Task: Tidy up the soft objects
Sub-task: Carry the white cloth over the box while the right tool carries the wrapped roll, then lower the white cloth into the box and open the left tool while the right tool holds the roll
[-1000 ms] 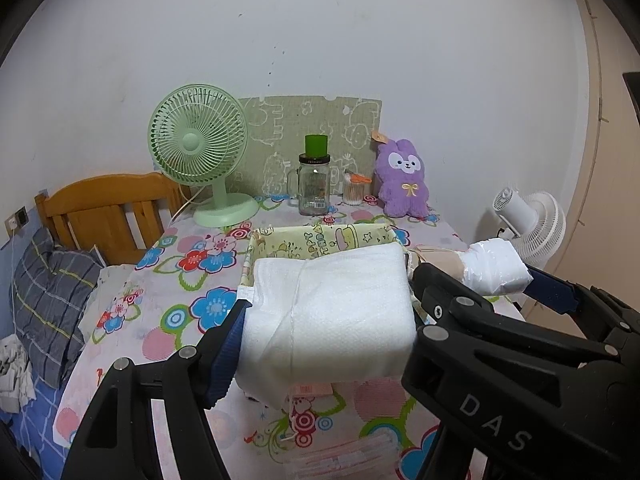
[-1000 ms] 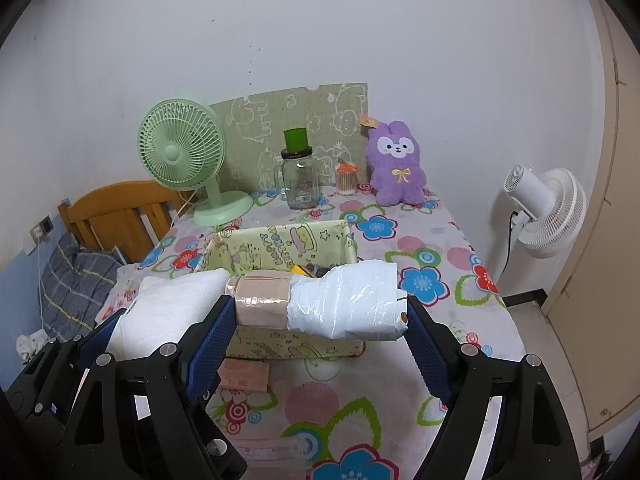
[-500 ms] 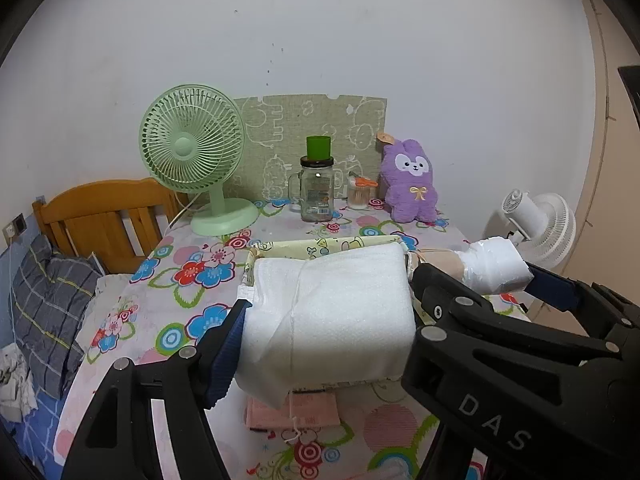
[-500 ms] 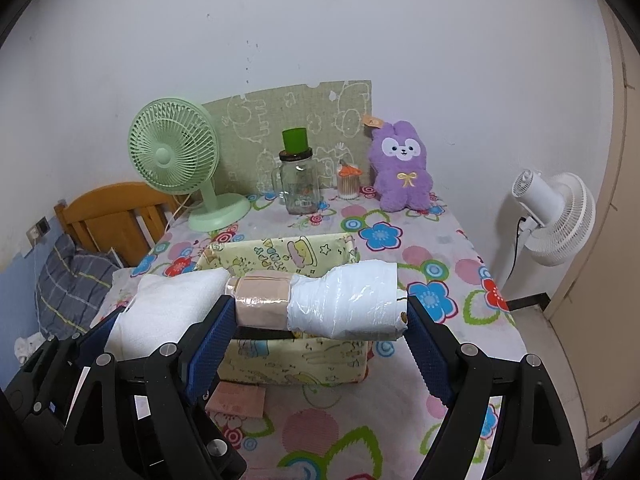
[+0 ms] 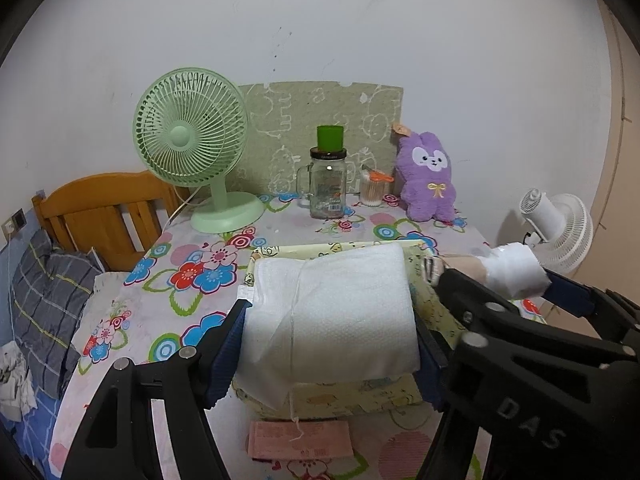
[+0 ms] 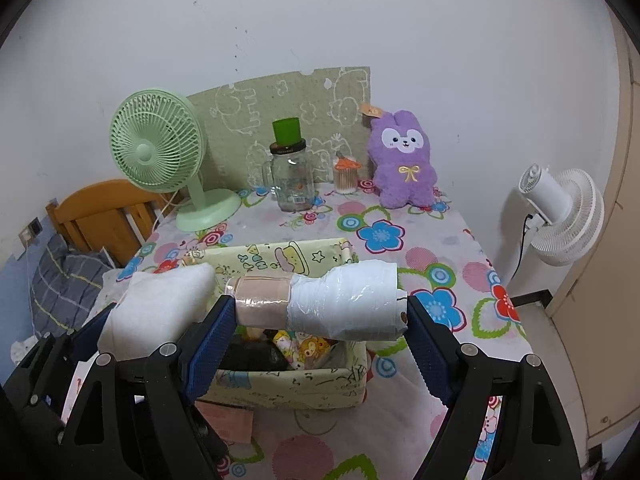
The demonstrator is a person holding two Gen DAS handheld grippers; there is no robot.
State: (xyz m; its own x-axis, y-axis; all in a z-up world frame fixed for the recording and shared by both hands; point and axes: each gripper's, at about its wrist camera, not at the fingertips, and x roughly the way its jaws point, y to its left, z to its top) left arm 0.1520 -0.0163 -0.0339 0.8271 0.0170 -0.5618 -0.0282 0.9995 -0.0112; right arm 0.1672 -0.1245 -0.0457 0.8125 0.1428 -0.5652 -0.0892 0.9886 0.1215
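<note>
Both soft things are off the table and poised over the yellow box (image 6: 288,384), so I'd say the carrying is nearly over and only the lowering and letting go are left: the left gripper (image 5: 328,324) is clenched on a folded white cloth (image 5: 332,312), the right gripper (image 6: 320,308) on a roll wrapped in clear film (image 6: 340,300). The right view looks down into the box at a patterned bundle (image 6: 304,346) already inside, while the left view, blocked by the cloth, shows a pink packet (image 5: 300,440) lying before the box
</note>
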